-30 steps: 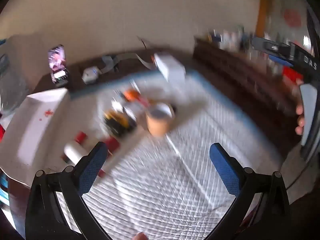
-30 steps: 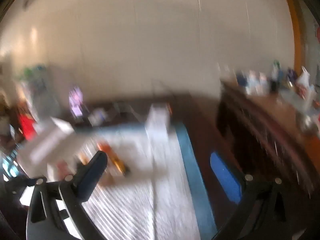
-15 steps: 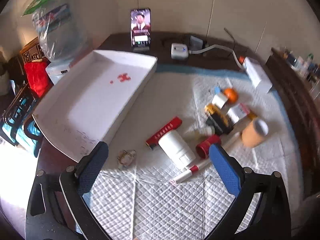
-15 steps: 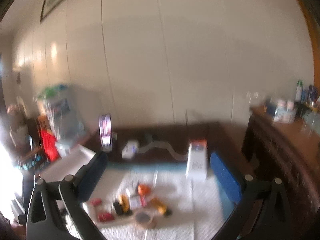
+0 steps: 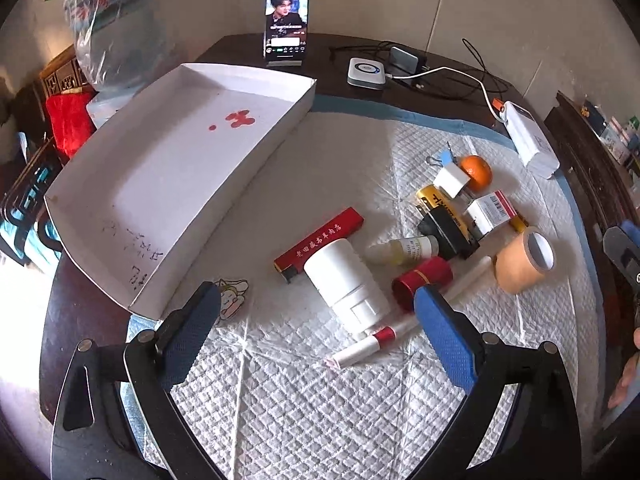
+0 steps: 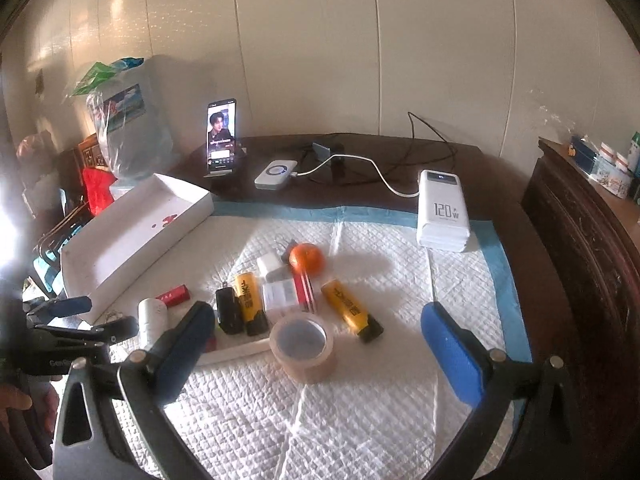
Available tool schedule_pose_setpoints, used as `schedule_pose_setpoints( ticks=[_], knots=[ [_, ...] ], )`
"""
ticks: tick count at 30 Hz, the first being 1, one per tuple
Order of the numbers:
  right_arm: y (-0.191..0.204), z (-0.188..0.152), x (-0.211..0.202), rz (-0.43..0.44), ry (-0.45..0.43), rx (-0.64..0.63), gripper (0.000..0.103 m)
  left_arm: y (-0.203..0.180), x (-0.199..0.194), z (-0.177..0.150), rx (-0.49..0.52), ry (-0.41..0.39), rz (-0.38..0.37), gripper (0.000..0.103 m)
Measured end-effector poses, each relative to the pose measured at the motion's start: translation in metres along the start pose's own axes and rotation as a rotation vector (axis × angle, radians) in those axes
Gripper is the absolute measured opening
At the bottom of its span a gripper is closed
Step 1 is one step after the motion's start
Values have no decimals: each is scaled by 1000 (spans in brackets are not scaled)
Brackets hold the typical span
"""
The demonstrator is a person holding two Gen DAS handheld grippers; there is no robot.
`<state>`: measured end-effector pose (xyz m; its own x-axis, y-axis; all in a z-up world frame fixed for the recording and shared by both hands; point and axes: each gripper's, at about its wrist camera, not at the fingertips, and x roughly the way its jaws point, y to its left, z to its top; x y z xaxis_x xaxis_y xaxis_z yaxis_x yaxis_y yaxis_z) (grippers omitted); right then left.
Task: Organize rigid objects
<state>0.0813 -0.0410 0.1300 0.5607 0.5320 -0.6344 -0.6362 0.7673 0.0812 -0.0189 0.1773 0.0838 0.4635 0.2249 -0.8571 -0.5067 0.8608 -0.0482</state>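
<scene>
Both claws wide open, empty, above quilted pad [image 5: 320, 400]. Left gripper [image 5: 316, 320] hovers over white bottle [image 5: 344, 280]; right gripper [image 6: 316, 336] over tape roll [image 6: 302, 346]. Clutter lies right of empty white tray [image 5: 168, 184]. Best: lower squarely, straddle bottle across width, avoid pen [image 5: 400, 328] underneath.

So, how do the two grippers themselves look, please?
Both look alike. The left gripper and right gripper each have black angular frames with silver rivets, and the fingers carry textured blue pads. In the right wrist view, the left gripper's black body bears white lettering, too small to read.
</scene>
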Motion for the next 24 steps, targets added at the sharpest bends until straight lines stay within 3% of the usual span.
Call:
schedule_pose_setpoints(
  ticks=[6,12,17,24],
  knots=[
    [-5,-3,-4,10,-28,25,103,-5,-11,-10,2,-38,44,99],
    [-6,2,-36,-52,-161,18,103,5,-39,-8,-55,-151,196,99],
    [-3,21,-59,-40,-212,33,103,6,-69,12,-77,-206,126,99],
    [-3,16,-51,-19,-125,107,103,-20,-84,10,5,-221,116,99]
  ],
)
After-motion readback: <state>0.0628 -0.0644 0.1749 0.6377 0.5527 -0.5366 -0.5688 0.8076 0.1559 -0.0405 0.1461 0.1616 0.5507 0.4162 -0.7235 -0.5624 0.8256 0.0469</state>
